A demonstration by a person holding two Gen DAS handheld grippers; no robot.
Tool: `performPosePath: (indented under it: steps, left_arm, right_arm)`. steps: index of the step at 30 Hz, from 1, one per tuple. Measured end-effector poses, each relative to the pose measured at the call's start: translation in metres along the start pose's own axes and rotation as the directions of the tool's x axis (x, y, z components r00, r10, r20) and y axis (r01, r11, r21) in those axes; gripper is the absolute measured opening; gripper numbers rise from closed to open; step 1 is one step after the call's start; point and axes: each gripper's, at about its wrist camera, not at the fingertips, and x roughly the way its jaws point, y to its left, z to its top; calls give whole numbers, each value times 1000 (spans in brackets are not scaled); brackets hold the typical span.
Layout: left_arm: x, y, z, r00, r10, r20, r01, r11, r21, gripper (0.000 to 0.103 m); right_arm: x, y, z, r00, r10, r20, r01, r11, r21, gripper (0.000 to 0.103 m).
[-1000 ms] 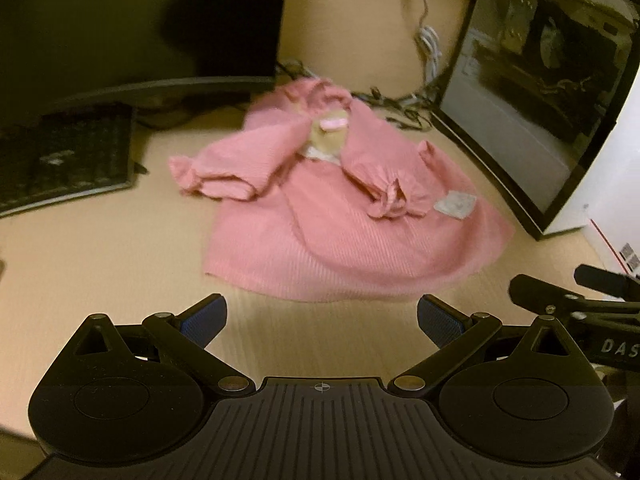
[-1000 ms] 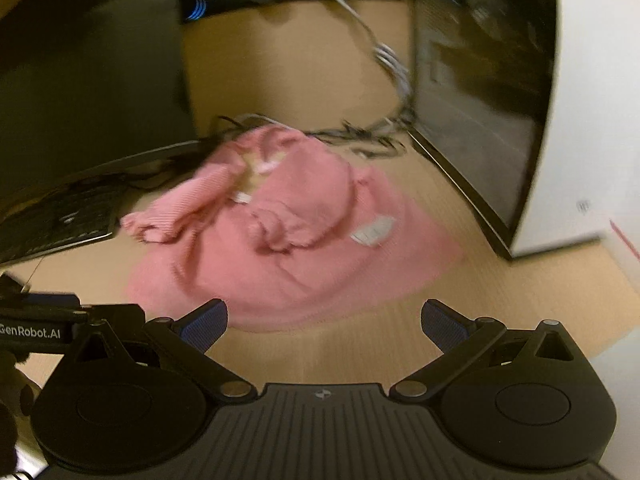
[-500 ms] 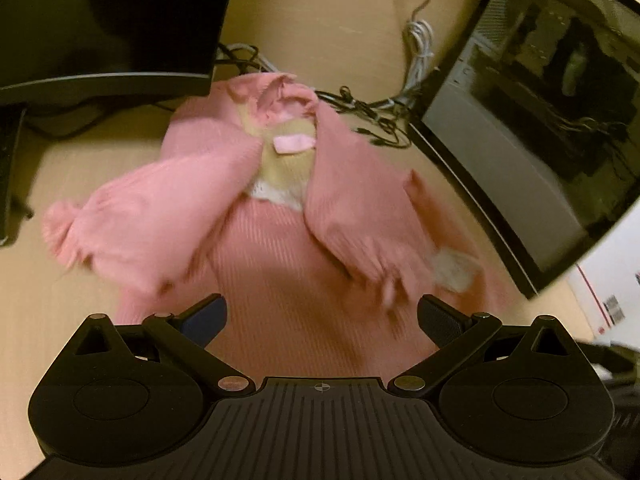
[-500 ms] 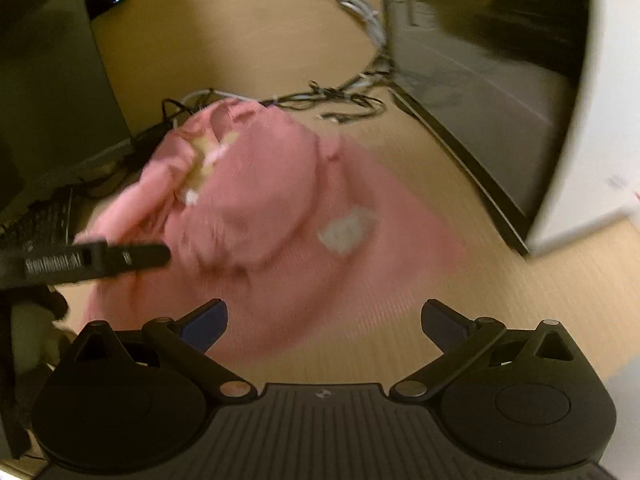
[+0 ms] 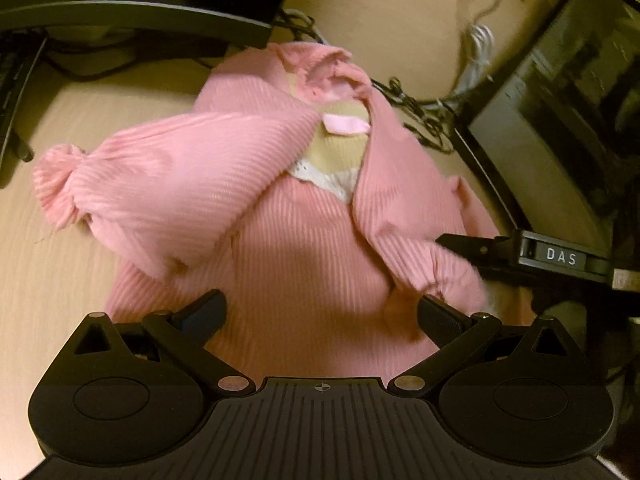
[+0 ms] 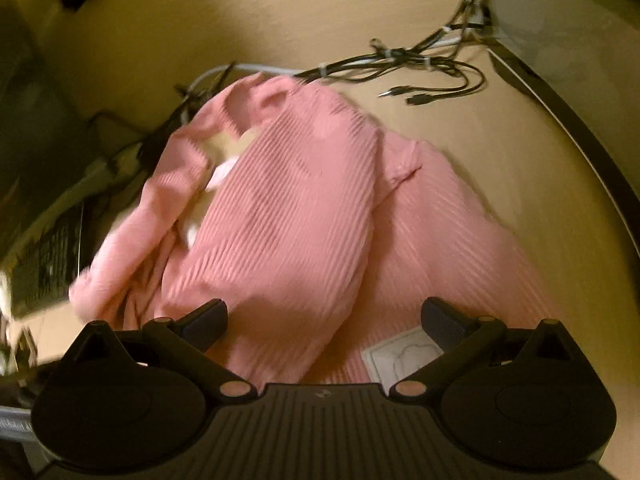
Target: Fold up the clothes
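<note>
A pink ribbed child's garment (image 5: 288, 240) lies spread on the wooden desk, neck away from me, with a yellow lining and a pink neck label (image 5: 346, 125). Its left sleeve (image 5: 160, 180) lies folded across the chest, cuff to the left. My left gripper (image 5: 320, 314) hovers open just over the lower body of the garment. In the right wrist view the garment (image 6: 288, 224) fills the middle, and my right gripper (image 6: 324, 318) stands open over the folded right sleeve, a white care label (image 6: 404, 356) beside its right finger. The right gripper's black finger (image 5: 476, 246) shows by that sleeve's cuff.
A monitor stand (image 5: 132, 20) and keyboard (image 6: 48, 268) sit at the left. A dark computer case (image 5: 560, 128) stands at the right. Tangled cables (image 6: 420, 68) lie behind the garment. Bare desk (image 5: 52, 280) shows to the left.
Both grippers have moved forward and down from the desk's near edge to hover right over the garment, which now fills both views. Both stay open. The garment has not shifted.
</note>
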Motion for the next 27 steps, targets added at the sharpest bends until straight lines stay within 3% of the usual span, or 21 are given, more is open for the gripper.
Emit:
performPosePath:
  steps: [7,13,15,17,19,21,22,24,27]
  left_arm:
    - [-35,11,-37,985,-117,-126,111,992,-56,103]
    - [-68,22,-73,943,-242,-230,215,967,-136,103]
    - [-80,35,-77,930,-293,-222,245,944,-220,103]
    - [-101,53,-71,957,-269,-114,233,938,-258,103]
    - [-122,69,-59,984,-176,9,173,951,-256,103]
    - [-136,80,-48,993,-83,86,99,973,-208,103]
    - [-138,84,-42,994,-48,95,64,982,-177,103]
    - [-131,94,-36,999,-25,28,29,987,-157,103]
    - [-118,100,-38,997,-61,-55,49,978,-203,103]
  right_arm:
    - [-33,7,-43,998,11,-70,-12,1000,-26,103]
    - [-53,11,-74,995,-10,-96,5,999,-52,103]
    - [-57,13,-80,996,-24,-90,19,998,-54,103]
    - [-60,15,-86,996,-37,-85,32,998,-57,103]
    - [-63,17,-92,996,-50,-79,46,997,-60,103]
    - [-66,19,-98,995,-64,-74,59,996,-62,103]
    - [-68,20,-101,995,-70,-71,66,996,-63,103]
    - [-71,22,-107,994,-83,-65,79,995,-66,103]
    - [-76,25,-116,993,-102,-56,98,993,-68,103]
